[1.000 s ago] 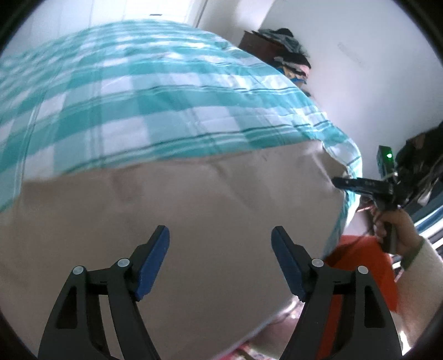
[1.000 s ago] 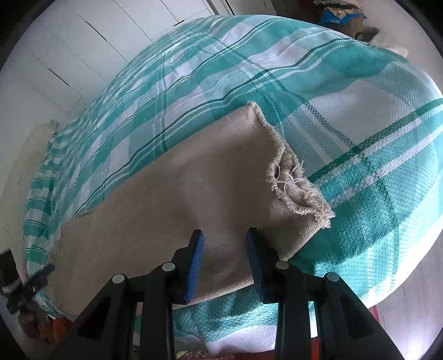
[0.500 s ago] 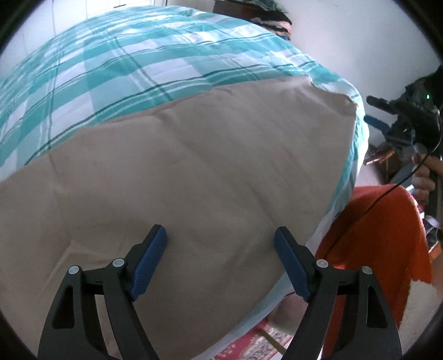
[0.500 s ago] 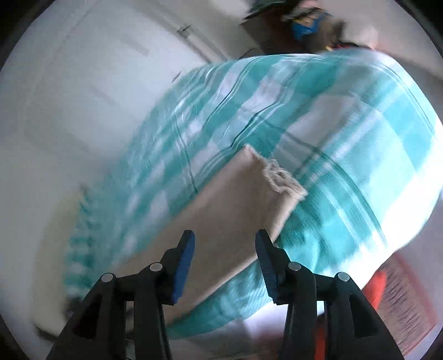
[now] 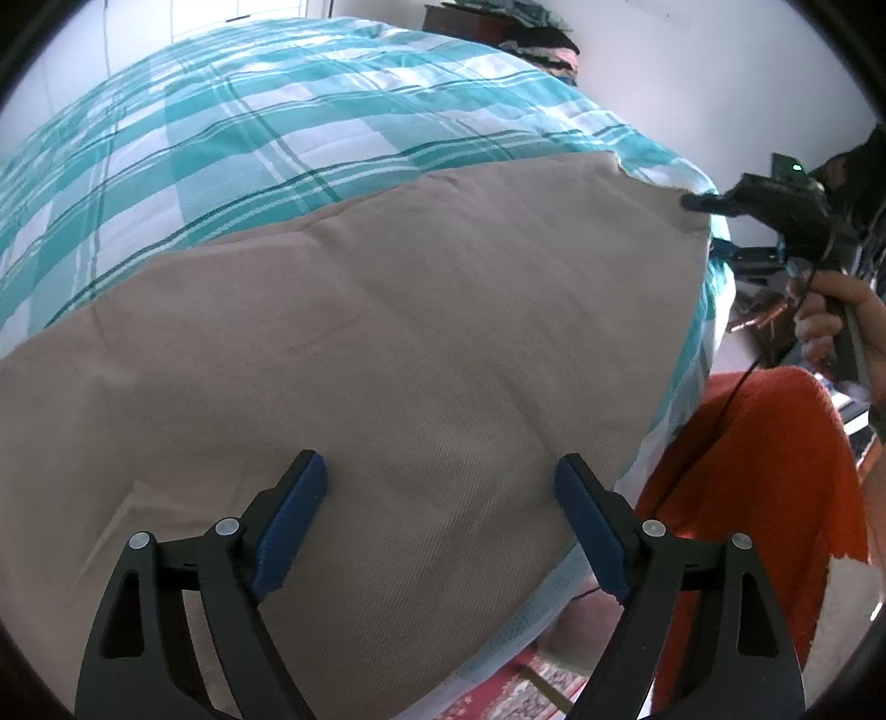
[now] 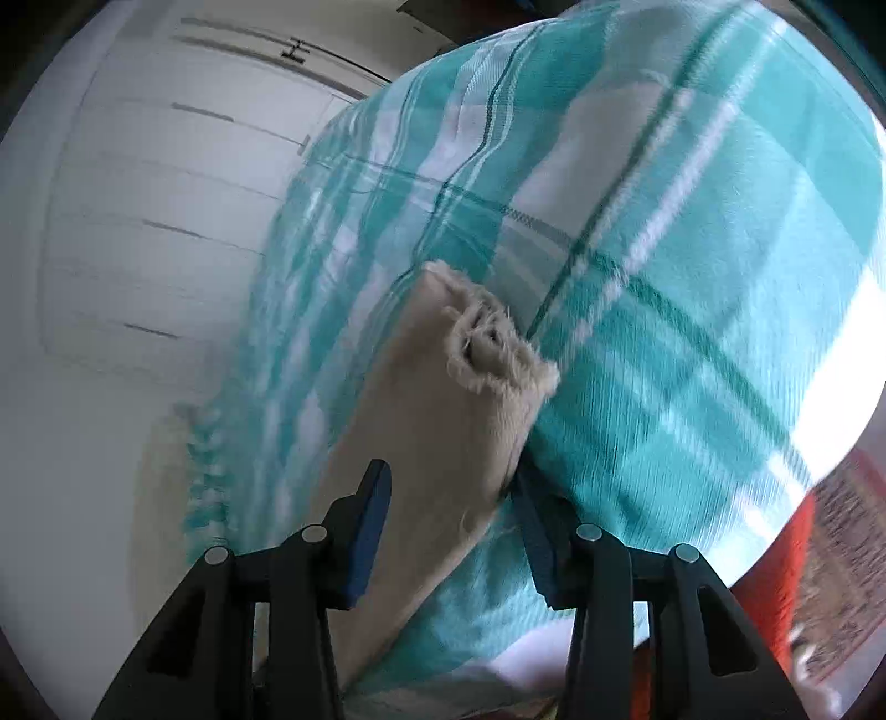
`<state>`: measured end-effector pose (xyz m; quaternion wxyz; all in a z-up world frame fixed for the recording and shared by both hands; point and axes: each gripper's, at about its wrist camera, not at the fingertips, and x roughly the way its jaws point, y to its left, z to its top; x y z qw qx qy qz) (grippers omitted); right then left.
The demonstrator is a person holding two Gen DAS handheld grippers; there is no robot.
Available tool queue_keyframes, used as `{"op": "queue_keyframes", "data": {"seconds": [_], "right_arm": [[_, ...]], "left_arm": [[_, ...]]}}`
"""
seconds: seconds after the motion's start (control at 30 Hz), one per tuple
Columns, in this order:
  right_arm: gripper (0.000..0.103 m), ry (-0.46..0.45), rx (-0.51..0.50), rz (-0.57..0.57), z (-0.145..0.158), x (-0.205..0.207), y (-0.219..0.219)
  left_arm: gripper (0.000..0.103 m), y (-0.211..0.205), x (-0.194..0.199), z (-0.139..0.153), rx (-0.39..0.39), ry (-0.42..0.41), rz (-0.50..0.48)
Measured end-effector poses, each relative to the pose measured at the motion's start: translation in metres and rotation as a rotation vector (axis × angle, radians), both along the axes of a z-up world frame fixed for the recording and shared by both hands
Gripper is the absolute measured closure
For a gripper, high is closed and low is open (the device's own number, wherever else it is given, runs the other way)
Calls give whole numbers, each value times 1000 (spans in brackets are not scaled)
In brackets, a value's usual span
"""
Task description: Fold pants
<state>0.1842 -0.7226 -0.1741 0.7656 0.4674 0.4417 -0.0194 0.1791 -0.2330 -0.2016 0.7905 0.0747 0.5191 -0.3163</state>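
Beige pants (image 5: 387,343) lie flat on a bed with a teal plaid cover (image 5: 277,122). My left gripper (image 5: 440,487) hovers over the near part of the pants. Its jaws are opening wide, with cloth beneath them but nothing pinched. In the right wrist view the frayed hem (image 6: 487,343) of a pant leg points away. My right gripper (image 6: 448,498) straddles that leg's near edge, part open, its pads clear of the cloth. The left wrist view shows the right gripper (image 5: 703,221) at the pants' far right corner, held by a hand (image 5: 825,315).
An orange cloth (image 5: 747,471) hangs beside the bed's right edge, above a patterned rug (image 5: 531,687). White cupboard doors (image 6: 166,194) stand beyond the bed. A dark dresser piled with clothes (image 5: 526,33) is at the far wall.
The left gripper sank closer to the pants and its jaws widened. The right gripper rolled and shifted toward the hem end of the leg, its jaws wider than before.
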Motion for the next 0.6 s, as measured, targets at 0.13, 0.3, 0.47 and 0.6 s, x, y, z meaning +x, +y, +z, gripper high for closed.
{"op": "queue_keyframes", "data": {"seconds": [0.13,0.3,0.47,0.6], "right_arm": [[64,39,-1,8,-15,18,0],[96,-64,-20,34,17,18,8],[96,-270,-113,203,124,24,71],[96,-397,-196,386,201,37,160]], "left_arm": [[15,-2,-2,-3,-1,-8,5],[13,6,0,7,-19,28,-1],[13,81,14,46,-231,90,158],[13,169,19,76,-305,33,322]]}}
